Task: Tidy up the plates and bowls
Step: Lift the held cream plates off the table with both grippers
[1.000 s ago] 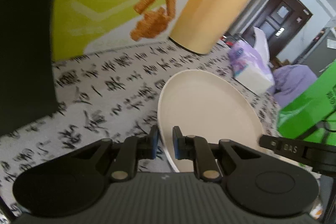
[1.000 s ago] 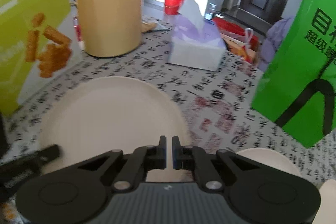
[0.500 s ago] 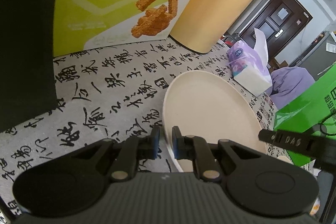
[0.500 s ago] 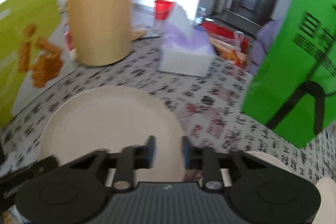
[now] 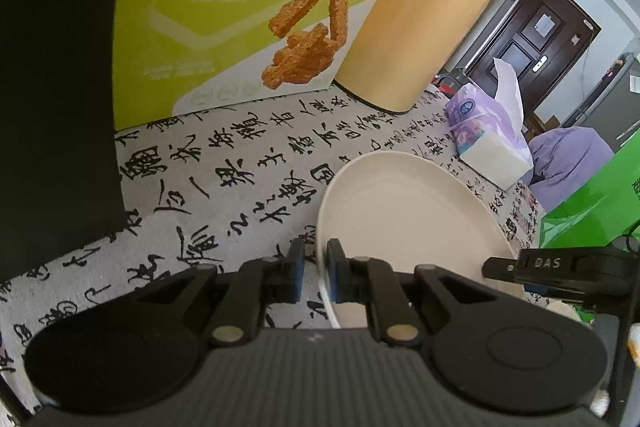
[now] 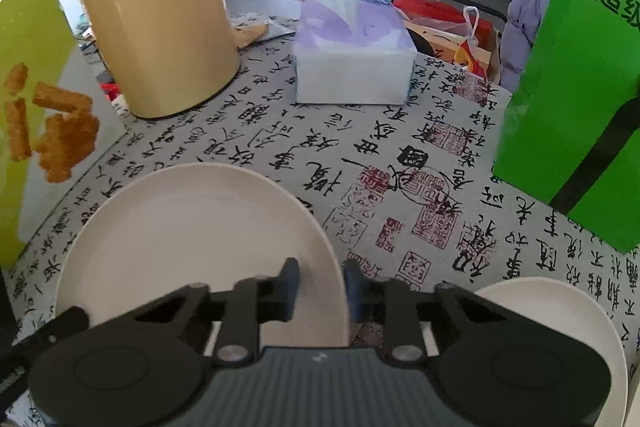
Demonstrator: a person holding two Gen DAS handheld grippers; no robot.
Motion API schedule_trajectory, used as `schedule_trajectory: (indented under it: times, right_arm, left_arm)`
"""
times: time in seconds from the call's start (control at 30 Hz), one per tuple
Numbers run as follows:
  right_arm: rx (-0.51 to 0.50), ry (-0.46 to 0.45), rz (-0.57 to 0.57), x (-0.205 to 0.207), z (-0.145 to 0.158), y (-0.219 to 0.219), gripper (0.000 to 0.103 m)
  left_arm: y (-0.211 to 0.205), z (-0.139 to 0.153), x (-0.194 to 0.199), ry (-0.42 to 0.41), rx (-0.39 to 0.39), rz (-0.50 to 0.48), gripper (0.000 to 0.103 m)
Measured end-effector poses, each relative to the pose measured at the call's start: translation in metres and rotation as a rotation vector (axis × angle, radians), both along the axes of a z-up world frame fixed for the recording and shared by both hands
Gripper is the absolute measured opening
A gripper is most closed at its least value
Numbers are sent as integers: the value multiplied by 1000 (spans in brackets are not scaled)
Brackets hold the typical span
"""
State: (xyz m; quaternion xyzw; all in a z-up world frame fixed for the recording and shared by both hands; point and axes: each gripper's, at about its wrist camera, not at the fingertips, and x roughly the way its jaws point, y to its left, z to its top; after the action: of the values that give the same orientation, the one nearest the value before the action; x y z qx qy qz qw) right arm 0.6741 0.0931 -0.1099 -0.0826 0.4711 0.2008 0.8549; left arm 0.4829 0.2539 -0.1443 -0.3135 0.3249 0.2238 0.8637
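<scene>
Since the earlier frame, the right gripper (image 6: pixel 318 285) has shifted toward the right rim of the cream plate (image 6: pixel 192 239), and its fingers now straddle that rim. Jaws are closing, with the plate edge between them; firm pad contact cannot be confirmed.

Left gripper (image 5: pixel 316 275) has kept its position. Its fingers stand narrow, nearly shut, on the plate (image 5: pixel 404 215) at the near left rim, with the rim seated in the slim gap.

Plate position: flat on the calligraphy-print tablecloth (image 6: pixel 360 147), near centre, directly in front of both grippers. A second cream dish (image 6: pixel 560 311) lies at the near right, just beside the right gripper body.

Background items: yellow jug (image 6: pixel 152 15) at far left, tissue pack (image 6: pixel 352 67) at far centre, green bag (image 6: pixel 572 99) at right, lime snack box (image 5: pixel 240 15) along the left side.
</scene>
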Motion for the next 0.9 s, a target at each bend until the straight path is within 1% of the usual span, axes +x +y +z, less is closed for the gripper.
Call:
schedule_trajectory:
  times: [0.07, 0.27, 0.57, 0.67, 0.9]
  right_arm:
    - [16, -12, 20, -5, 4, -2, 15]
    - [45, -40, 35, -16, 16, -13, 9]
    - [62, -79, 33, -28, 29, -29, 9]
    - [63, -94, 31, -32, 33, -31, 9]
    - [91, -113, 25, -39, 41, -39, 9]
  left_arm:
    - [-2, 0, 1, 3, 13, 0, 11]
    - [1, 0, -2, -7, -13, 2, 11]
    - [-1, 0, 0, -16, -44, -38, 11]
    - [-4, 3, 0, -22, -28, -44, 11]
    - [-12, 20, -9, -65, 31, -51, 11]
